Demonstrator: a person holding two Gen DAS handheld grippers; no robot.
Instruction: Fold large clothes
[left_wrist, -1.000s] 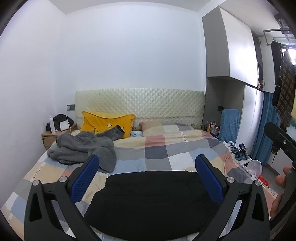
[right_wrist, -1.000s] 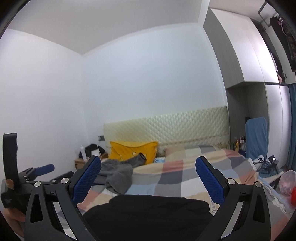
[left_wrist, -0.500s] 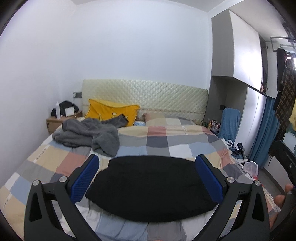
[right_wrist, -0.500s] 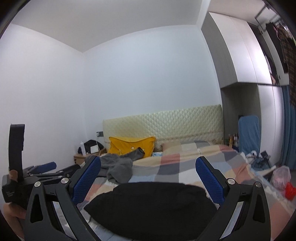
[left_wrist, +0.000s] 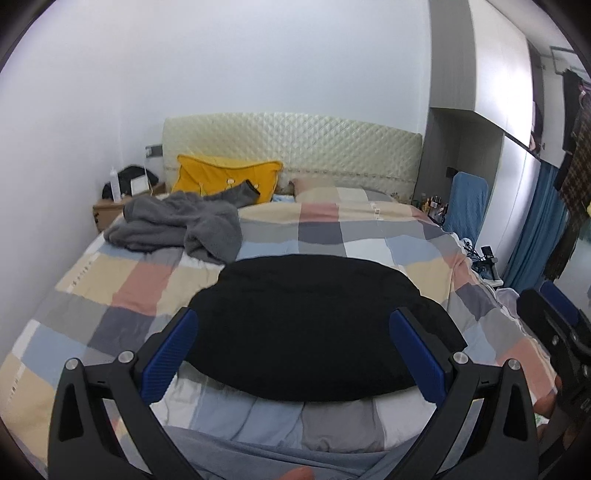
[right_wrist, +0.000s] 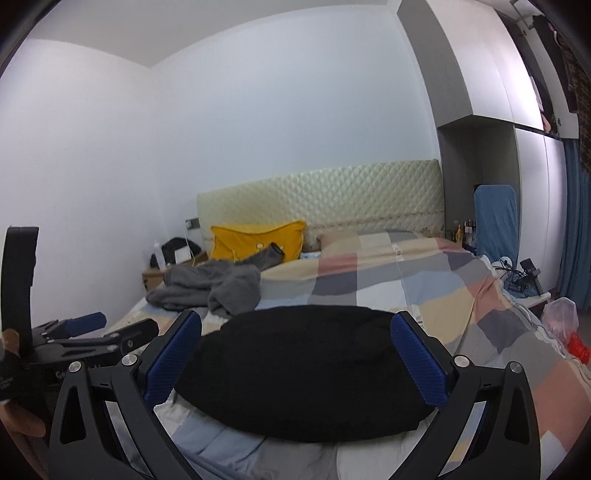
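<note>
A black folded garment (left_wrist: 317, 321) lies flat on the checked bedspread (left_wrist: 136, 284) near the foot of the bed; it also shows in the right wrist view (right_wrist: 306, 369). My left gripper (left_wrist: 295, 350) is open and empty, held above the garment's near edge. My right gripper (right_wrist: 295, 354) is open and empty too, above the same garment. A crumpled grey garment (left_wrist: 177, 229) lies at the far left of the bed, and shows in the right wrist view (right_wrist: 214, 288). The left gripper's body (right_wrist: 74, 343) shows at the left of the right wrist view.
A yellow pillow (left_wrist: 225, 177) leans on the quilted headboard (left_wrist: 295, 147). A bedside table (left_wrist: 110, 210) with a bottle stands at the left. A wardrobe (left_wrist: 480, 147), a blue chair (left_wrist: 465, 206), a blue curtain (left_wrist: 532, 229) and floor clutter stand at the right.
Both grippers have tilted downward and drawn back, so the black garment now sits higher and fuller in both views. Both stay open.
</note>
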